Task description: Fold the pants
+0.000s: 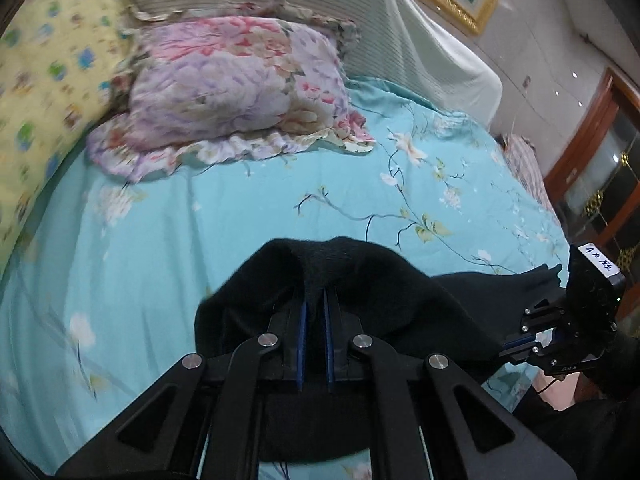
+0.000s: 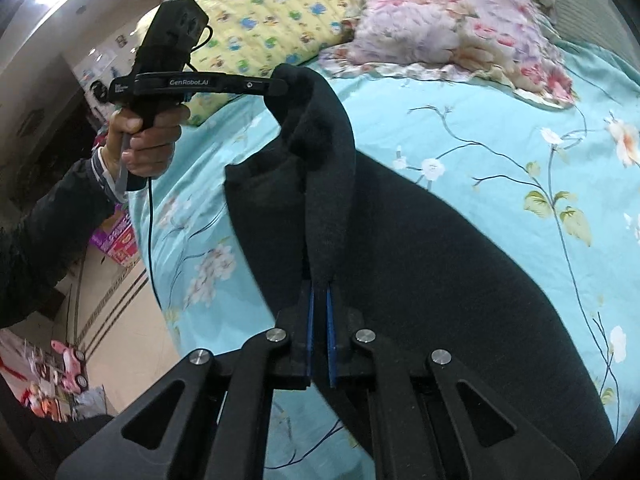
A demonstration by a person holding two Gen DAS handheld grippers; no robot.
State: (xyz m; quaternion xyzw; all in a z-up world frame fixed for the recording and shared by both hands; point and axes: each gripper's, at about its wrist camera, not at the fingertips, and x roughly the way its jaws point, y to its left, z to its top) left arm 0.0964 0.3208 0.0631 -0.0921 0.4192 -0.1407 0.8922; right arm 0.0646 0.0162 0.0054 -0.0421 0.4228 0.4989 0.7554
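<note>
The black pants (image 2: 440,264) lie on the turquoise floral bedsheet (image 2: 500,128), with one edge lifted between both grippers. My left gripper (image 1: 314,300) is shut on a fold of the black pants (image 1: 360,280), held above the sheet. It also shows in the right wrist view (image 2: 280,84), gripping the raised end of the fabric. My right gripper (image 2: 319,292) is shut on the same lifted edge, which stretches up toward the left gripper. The right gripper also shows in the left wrist view (image 1: 516,344), at the far right, holding the pants.
A floral pink-purple pillow (image 1: 236,88) and a yellow patterned pillow (image 1: 44,80) lie at the head of the bed. A covered headboard (image 1: 360,20) is behind. The bed's edge and floor with toys (image 2: 72,360) are to the left in the right wrist view.
</note>
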